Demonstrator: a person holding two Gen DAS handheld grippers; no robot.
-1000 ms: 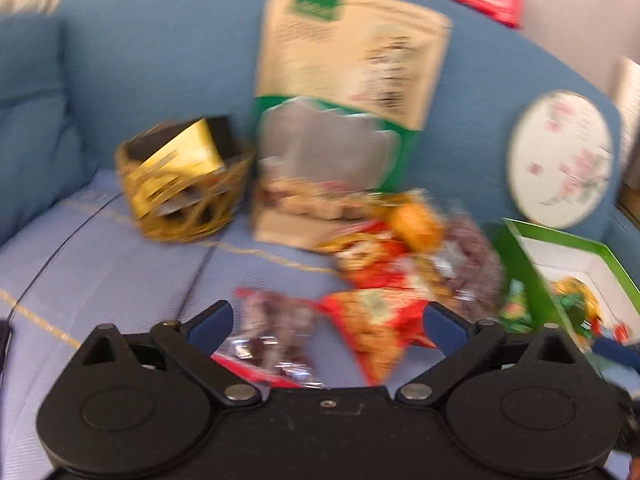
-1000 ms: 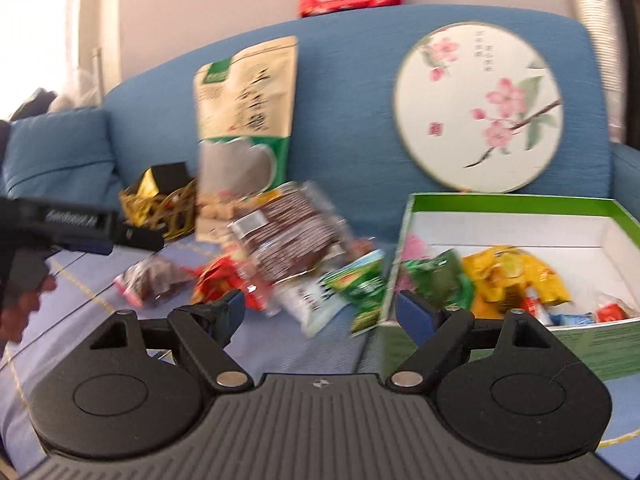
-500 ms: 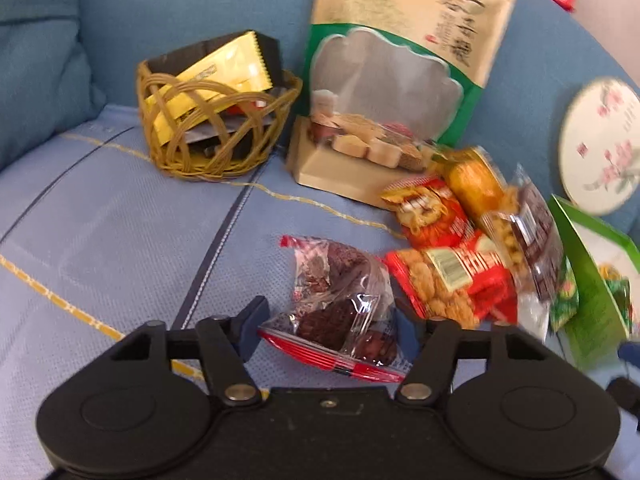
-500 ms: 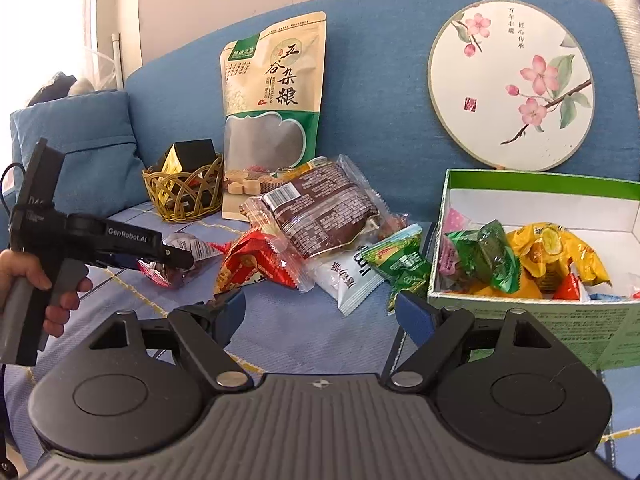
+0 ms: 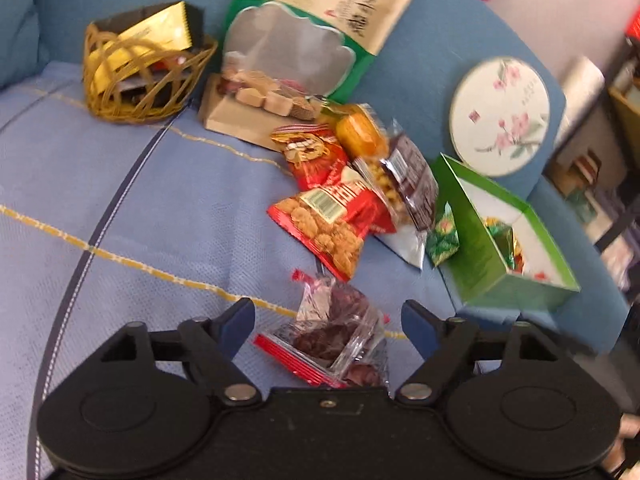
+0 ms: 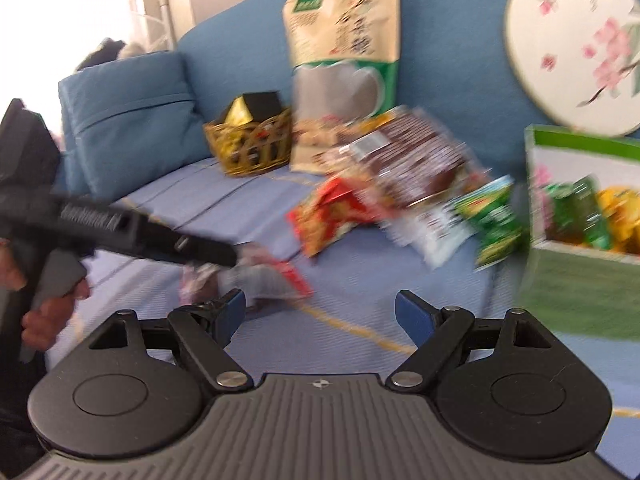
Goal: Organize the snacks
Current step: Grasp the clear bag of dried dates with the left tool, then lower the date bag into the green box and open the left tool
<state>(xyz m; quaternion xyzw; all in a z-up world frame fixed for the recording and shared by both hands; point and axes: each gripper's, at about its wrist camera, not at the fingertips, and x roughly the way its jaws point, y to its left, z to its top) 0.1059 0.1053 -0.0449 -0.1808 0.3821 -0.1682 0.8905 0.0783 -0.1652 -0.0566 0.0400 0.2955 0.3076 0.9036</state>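
Observation:
A clear packet of dark dried fruit (image 5: 340,332) with red edges lies on the blue sofa seat between the open fingers of my left gripper (image 5: 328,320); the pads do not touch it. In the right wrist view the same packet (image 6: 264,276) lies under the left gripper's black body (image 6: 160,240). My right gripper (image 6: 320,312) is open and empty above the seat. A pile of snack packets (image 5: 352,200) lies beside the green box (image 5: 500,272), which holds several wrapped snacks.
A woven basket (image 5: 140,76) with a gold packet stands at the back left. A large beige and green pouch (image 5: 304,48) leans on the sofa back. A round floral fan (image 5: 500,116) leans behind the box. A blue cushion (image 6: 128,120) sits at the left.
My left gripper moved forward and right over the dried fruit packet, so the packet now sits deep between the open fingers. My right gripper swung left and closer to the seat.

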